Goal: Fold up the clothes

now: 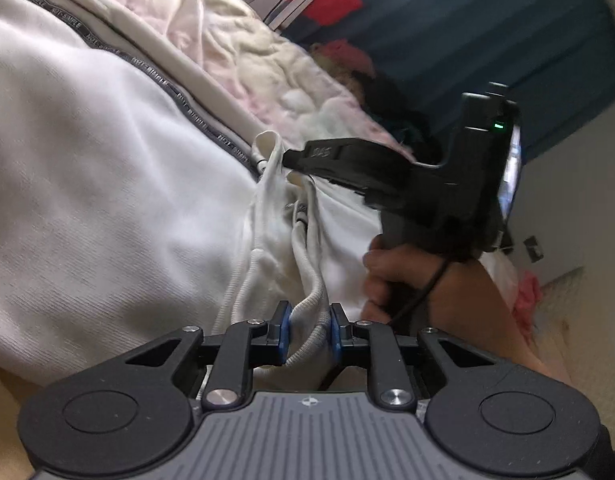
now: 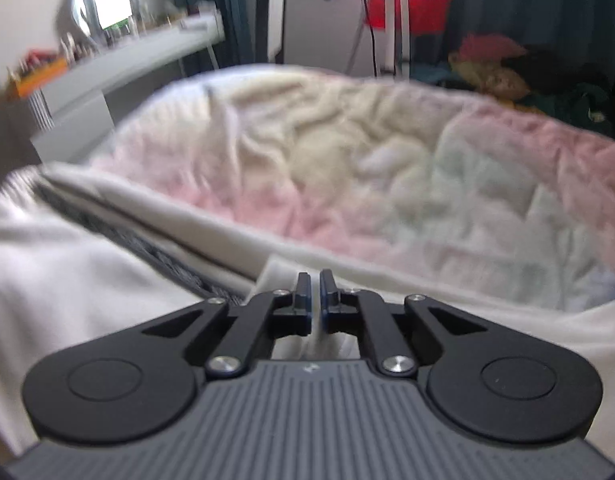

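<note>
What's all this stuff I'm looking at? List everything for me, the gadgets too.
White knit garment with grey lettered tape trim: one, white, spread over the bed, bunched at the near edge.
Ribbed white hem: one, white, between the left gripper's pads.
Pastel quilted bedspread: one, pink, cream and pale green, under the garment.
Dark teal curtain: one, behind the bed.
Red cloth on a white rack: one, red, far side of the bed.
Pile of coloured clothes: one heap, pink, yellow, dark, at the bed's far right.
White shelf with small items: one, far left.
Left gripper: black, blue pads, shut on the hem.
Right gripper: black, shut on white cloth.
Person's hand: one, holding the right gripper's handle.
</note>
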`<state>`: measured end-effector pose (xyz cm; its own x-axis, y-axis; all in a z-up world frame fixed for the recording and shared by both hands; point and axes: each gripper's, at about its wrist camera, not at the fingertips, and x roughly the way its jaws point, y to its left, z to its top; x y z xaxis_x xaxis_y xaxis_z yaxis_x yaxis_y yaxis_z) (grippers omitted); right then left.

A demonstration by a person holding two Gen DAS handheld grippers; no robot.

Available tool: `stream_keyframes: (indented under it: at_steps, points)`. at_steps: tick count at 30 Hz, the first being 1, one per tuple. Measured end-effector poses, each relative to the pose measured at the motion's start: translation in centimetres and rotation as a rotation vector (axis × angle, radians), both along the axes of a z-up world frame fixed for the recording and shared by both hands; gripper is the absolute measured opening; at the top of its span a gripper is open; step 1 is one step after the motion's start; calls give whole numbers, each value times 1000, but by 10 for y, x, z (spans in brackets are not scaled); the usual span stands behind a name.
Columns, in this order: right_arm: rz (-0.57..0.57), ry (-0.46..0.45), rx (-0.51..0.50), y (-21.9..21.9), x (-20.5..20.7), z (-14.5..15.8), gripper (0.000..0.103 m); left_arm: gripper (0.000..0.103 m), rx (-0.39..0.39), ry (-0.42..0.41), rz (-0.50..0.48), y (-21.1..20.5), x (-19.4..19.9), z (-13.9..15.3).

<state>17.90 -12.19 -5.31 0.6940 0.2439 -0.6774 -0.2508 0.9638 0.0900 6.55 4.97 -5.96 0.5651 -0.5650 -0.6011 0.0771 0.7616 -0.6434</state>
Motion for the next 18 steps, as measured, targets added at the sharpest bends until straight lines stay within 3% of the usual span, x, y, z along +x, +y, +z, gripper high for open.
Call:
stream_keyframes:
  at_steps: [5, 8, 11, 16, 18]
  points:
    - [-44, -38, 66, -8, -10, 8, 8, 38, 107, -86, -14, -9, -5, 14]
    - [-75, -89, 81, -18, -30, 30, 9, 48, 240, -196, -23, -21, -18, 32]
    - [-123, -156, 89, -35, -61, 56, 9, 60, 271, -260, -31, -25, -34, 46]
    - [-169, -220, 130, -66, -123, 88, 10, 72, 416, -379, -32, -39, -69, 67]
    - [-192, -230, 139, -75, -153, 94, 10, 77, 422, -409, -12, -37, -87, 72]
